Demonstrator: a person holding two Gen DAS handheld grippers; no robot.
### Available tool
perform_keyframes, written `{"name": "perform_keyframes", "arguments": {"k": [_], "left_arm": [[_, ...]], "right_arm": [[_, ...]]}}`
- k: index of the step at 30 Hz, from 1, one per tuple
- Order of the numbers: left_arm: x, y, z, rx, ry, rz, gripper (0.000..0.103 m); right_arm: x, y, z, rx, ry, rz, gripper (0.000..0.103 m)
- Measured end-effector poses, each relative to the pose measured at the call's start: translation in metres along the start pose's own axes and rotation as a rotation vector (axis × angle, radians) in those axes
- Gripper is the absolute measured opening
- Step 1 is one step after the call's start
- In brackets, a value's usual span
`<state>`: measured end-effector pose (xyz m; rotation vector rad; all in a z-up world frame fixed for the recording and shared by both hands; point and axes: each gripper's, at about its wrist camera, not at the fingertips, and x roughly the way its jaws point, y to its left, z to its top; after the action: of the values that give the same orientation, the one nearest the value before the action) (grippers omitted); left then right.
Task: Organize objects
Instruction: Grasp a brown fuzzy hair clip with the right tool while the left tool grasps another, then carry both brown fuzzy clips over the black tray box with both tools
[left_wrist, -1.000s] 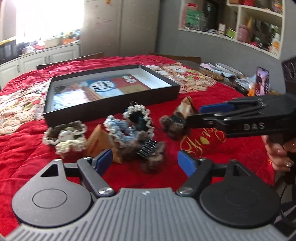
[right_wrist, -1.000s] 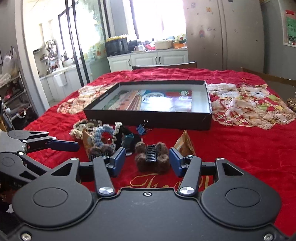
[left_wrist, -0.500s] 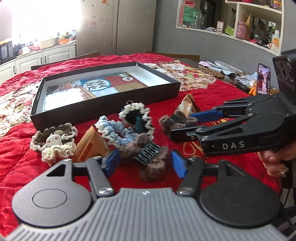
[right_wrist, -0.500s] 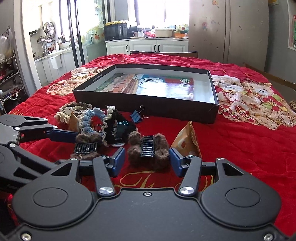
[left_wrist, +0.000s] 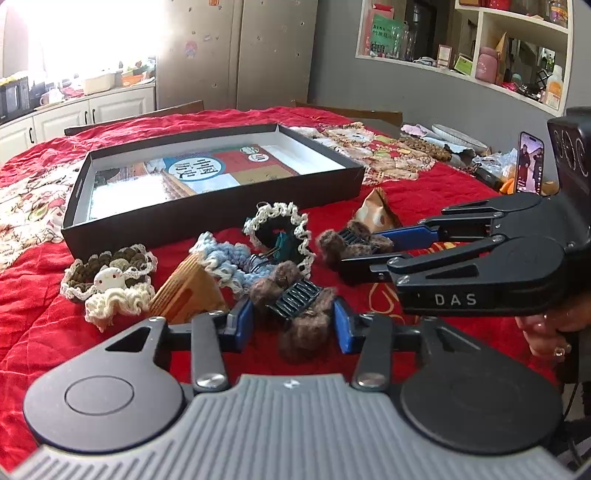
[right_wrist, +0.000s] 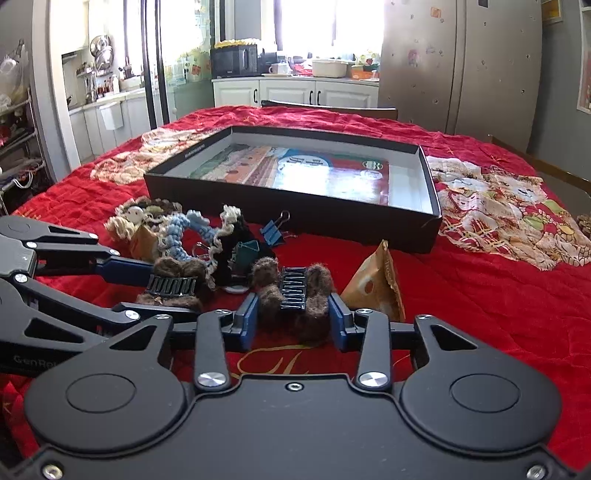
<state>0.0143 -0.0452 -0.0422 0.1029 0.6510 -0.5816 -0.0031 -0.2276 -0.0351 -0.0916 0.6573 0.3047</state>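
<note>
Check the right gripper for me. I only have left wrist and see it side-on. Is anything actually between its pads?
Observer: Yes. In the right wrist view, the right gripper has a furry claw clip between both pads. The jaws have just been closing, and the fur hides whether they press.
Operator: Anything hidden behind the scrunchies?
Observer: A blue binder clip lies on the red cloth, just in front of the black box.

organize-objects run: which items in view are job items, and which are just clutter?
Job:
fuzzy claw clip
second fuzzy claw clip
crochet scrunchies
blue binder clip
snack packet
black box

Lying about:
phone
patterned cloth
microwave
shelf clutter
</note>
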Motion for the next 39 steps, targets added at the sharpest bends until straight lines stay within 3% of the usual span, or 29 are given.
{"name": "perform_keyframes", "arguments": {"k": [10, 18, 26, 39], "left_arm": [[-0.026, 0.001, 0.022, 0.026, -0.097, 0.009, 0.047], [-0.025, 0.024, 0.063, 0.009, -0.191, 0.121, 0.047], [0.010, 0.066, 0.102, -0.044, -0.195, 0.219, 0.047], [0.077, 0.110, 0.130, -0.125, -0.134, 0.268, 0.048]], "right_arm": [[-0.026, 0.005, 0.026, -0.033, -0.097, 0.012, 0.037], [-0.016, -0.010, 0.069, 0.005, -0.174, -0.019, 0.037], [0.024, -0.033, 0.113, 0.053, -0.184, -0.070, 0.037], [0.114, -0.041, 0.147, 0.081, -0.134, -0.112, 0.037]]}}
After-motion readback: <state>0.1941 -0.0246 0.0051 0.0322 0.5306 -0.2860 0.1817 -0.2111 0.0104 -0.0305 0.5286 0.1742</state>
